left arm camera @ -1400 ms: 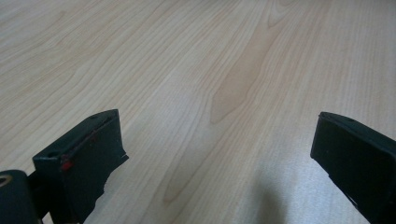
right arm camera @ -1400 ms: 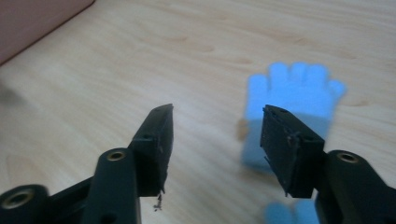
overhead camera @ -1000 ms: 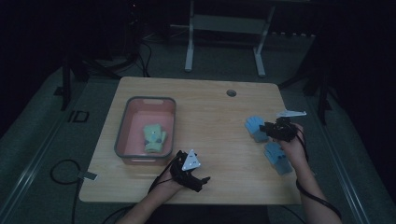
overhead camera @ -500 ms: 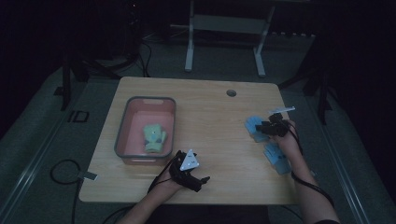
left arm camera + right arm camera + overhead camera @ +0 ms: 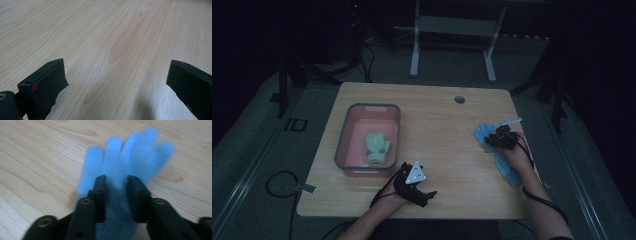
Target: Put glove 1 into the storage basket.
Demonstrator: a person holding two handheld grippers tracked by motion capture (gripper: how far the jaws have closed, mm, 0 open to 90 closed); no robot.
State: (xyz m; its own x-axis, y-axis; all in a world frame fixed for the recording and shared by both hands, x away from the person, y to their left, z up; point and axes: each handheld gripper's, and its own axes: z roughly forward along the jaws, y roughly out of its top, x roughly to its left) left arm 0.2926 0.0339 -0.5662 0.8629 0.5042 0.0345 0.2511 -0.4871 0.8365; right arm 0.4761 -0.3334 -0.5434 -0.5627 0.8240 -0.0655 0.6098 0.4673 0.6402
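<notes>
- Gripping the fuzzy blue knit glove [image 5: 125, 167] at the table's right side, our right gripper [image 5: 115, 192] has jaws nearly closed on its palm; thin pinch, so we judge it may slip when lifted
- left gripper [image 5: 115, 82] gapes wide, holding nothing, over bare wooden table [image 5: 125, 37]; second blue glove [image 5: 508, 169] lies under our right wrist and could get dragged along

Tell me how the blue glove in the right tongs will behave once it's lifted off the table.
The blue glove looks like soft fleece, so it will probably droop, fingers dangling. The right tongs pinch bunched fabric, which suggests it squashes easily and should not slip. It is likely light: thin cloth lying flat on the table.
</notes>
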